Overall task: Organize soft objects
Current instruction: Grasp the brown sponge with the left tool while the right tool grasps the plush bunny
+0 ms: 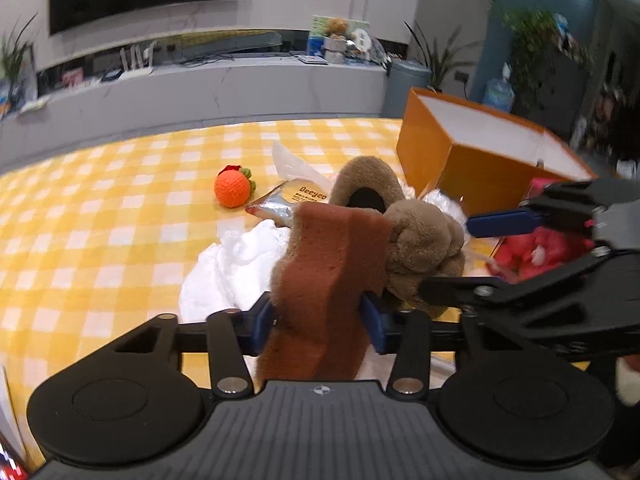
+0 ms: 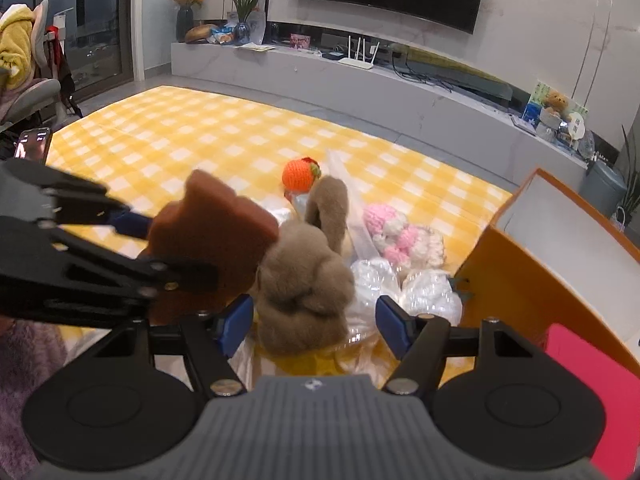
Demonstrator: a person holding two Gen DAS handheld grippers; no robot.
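My left gripper [image 1: 320, 314] is shut on a brown sponge-like pad [image 1: 328, 264], held above the yellow checked cloth [image 1: 100, 208]; it also shows in the right wrist view [image 2: 212, 236]. My right gripper [image 2: 316, 320] is open, its blue pads either side of a tan plush toy [image 2: 308, 292], which also shows in the left wrist view [image 1: 420, 240]. An orange crocheted fruit [image 1: 234, 188] lies further back. Pink and white crocheted pieces [image 2: 400, 236] lie by the orange box [image 2: 532, 280].
White plastic bags [image 1: 236, 264] and a silver "Deeyeo" packet [image 1: 288, 200] lie around the plush. A pink object [image 2: 592, 392] is at the right edge. A grey TV bench [image 2: 360, 80] runs behind the cloth. A phone [image 2: 34, 142] is at the left.
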